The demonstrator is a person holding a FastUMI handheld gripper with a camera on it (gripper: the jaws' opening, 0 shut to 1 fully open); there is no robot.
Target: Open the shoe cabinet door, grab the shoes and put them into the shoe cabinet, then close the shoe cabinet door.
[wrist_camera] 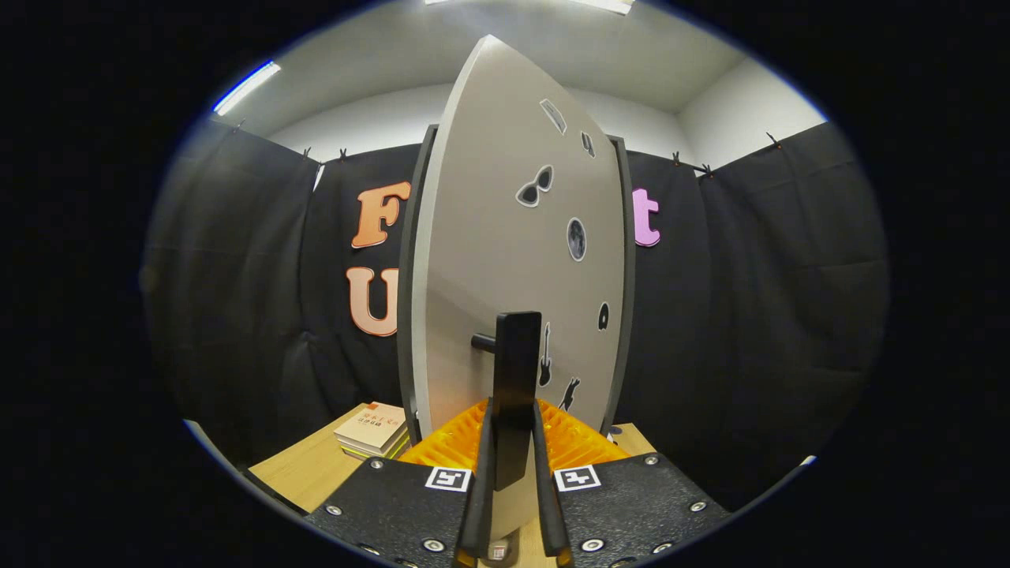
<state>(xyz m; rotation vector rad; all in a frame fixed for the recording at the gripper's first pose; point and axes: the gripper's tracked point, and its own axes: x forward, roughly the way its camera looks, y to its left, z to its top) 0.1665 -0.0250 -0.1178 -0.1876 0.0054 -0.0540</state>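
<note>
**Door swing by the handle**

Gripper [513, 442] clamps its 2 fingers on the dark upright handle [517, 379] of the cabinet door [505, 260], which stands part open, edge-on ahead. Handle grip gives leverage for swinging. Books [373, 430] lie on the wooden table [304, 469] beside.

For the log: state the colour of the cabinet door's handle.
Black handle, clamped in the gripper, against the light grey door; gripper view.

We see the cabinet door [505, 260]: smooth matt panel, looks like painted board, glossy stickers [536, 186] on it. Handle [514, 394]: smooth, slightly glossy, plastic or coated metal, can't tell. Table [312, 465]: light wood, matt. Books [372, 430]: paper covers. Booth wall [237, 300]: matt cloth, creased.
</note>
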